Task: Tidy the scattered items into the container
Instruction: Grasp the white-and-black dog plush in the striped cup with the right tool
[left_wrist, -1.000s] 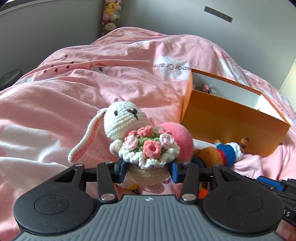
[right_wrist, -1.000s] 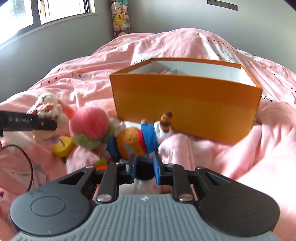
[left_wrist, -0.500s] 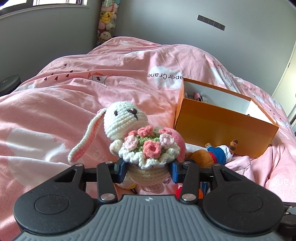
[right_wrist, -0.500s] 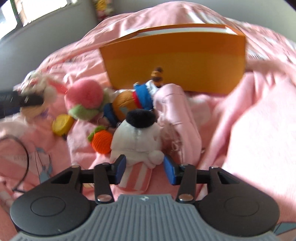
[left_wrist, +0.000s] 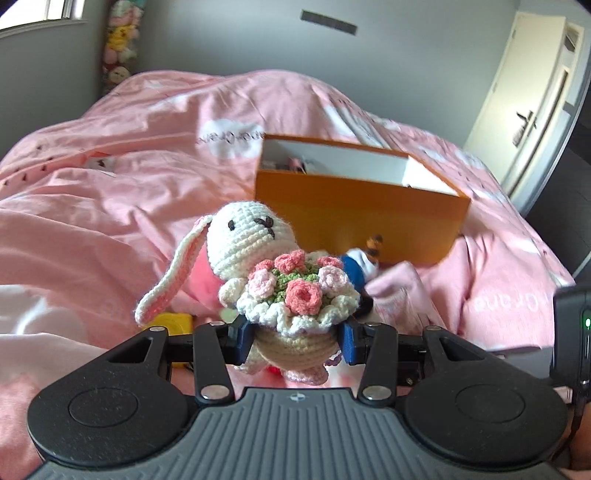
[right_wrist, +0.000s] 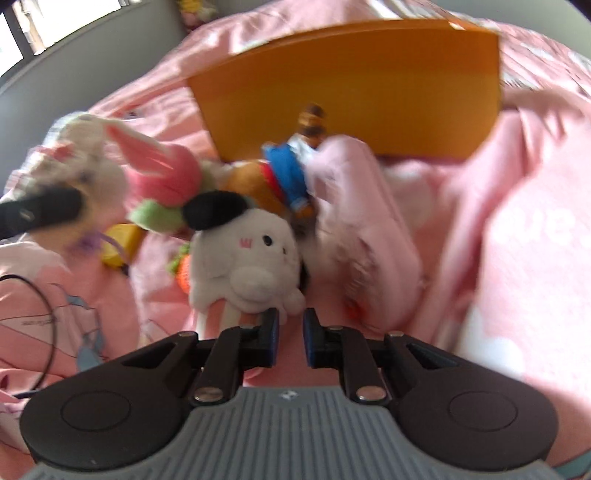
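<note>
My left gripper (left_wrist: 293, 341) is shut on a white crochet bunny (left_wrist: 273, 273) with a flower bouquet, held above the bed. The bunny also shows blurred in the right wrist view (right_wrist: 88, 162). The open orange box (left_wrist: 354, 218) lies beyond it, with small items inside; its side shows in the right wrist view (right_wrist: 354, 92). My right gripper (right_wrist: 290, 341) has its jaws nearly together with nothing between them, just behind a white plush with a black ear (right_wrist: 247, 258) lying on the bed.
A pink round plush (right_wrist: 166, 181), a brown doll in blue (right_wrist: 284, 177), a small orange toy (right_wrist: 183, 273), a yellow item (right_wrist: 118, 243) and a pink slipper (right_wrist: 365, 236) lie before the box on the pink duvet (left_wrist: 110, 184). A door (left_wrist: 532, 107) stands at right.
My left gripper has carried the bunny higher and toward the box. My right gripper let go of the white plush, pulled back, opened wide, then narrowed empty.
</note>
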